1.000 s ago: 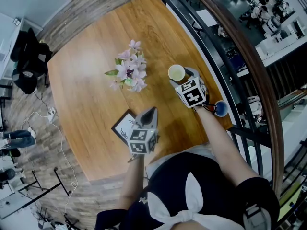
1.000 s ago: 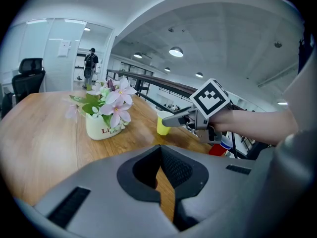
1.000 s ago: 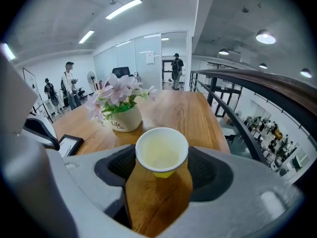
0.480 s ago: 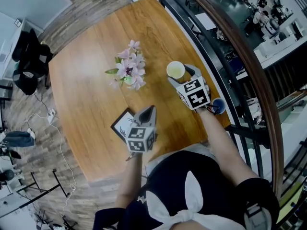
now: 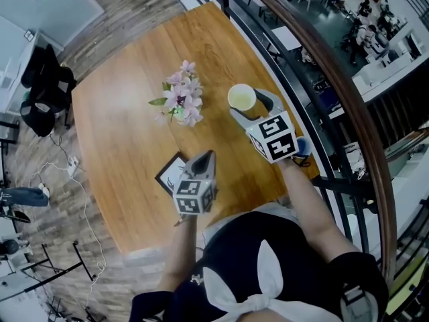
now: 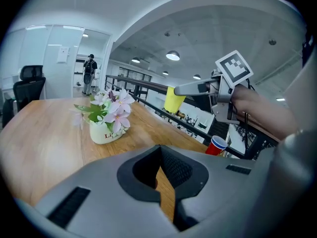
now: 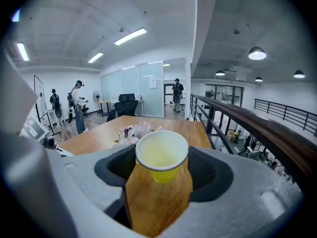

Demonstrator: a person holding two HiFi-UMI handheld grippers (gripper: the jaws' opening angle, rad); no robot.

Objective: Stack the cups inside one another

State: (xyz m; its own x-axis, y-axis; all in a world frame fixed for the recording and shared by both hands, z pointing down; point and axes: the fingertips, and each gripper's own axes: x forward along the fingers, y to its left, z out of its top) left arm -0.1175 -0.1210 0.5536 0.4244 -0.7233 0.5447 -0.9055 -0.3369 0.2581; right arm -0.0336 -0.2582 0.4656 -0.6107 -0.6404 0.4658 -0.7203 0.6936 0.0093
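My right gripper point(image 5: 249, 108) is shut on a yellow paper cup point(image 5: 241, 98), held upright by its sides above the wooden table point(image 5: 120, 133) near the right edge. In the right gripper view the cup point(image 7: 162, 155) sits between the jaws with its empty mouth towards me. A red cup with a blue rim point(image 5: 303, 146) stands at the table's right edge, partly hidden behind my right gripper's marker cube; the left gripper view shows it too point(image 6: 216, 145). My left gripper point(image 5: 208, 158) hovers near the front edge, shut and empty.
A white pot of pink flowers point(image 5: 181, 102) stands mid-table, left of the yellow cup. A black-framed card point(image 5: 171, 174) lies beside my left gripper. A dark railing point(image 5: 315, 59) runs along the table's right side. Cables and chairs are on the floor to the left.
My right gripper has risen with the yellow cup, which now looks larger and a little farther up the picture. My left gripper has stayed in place.
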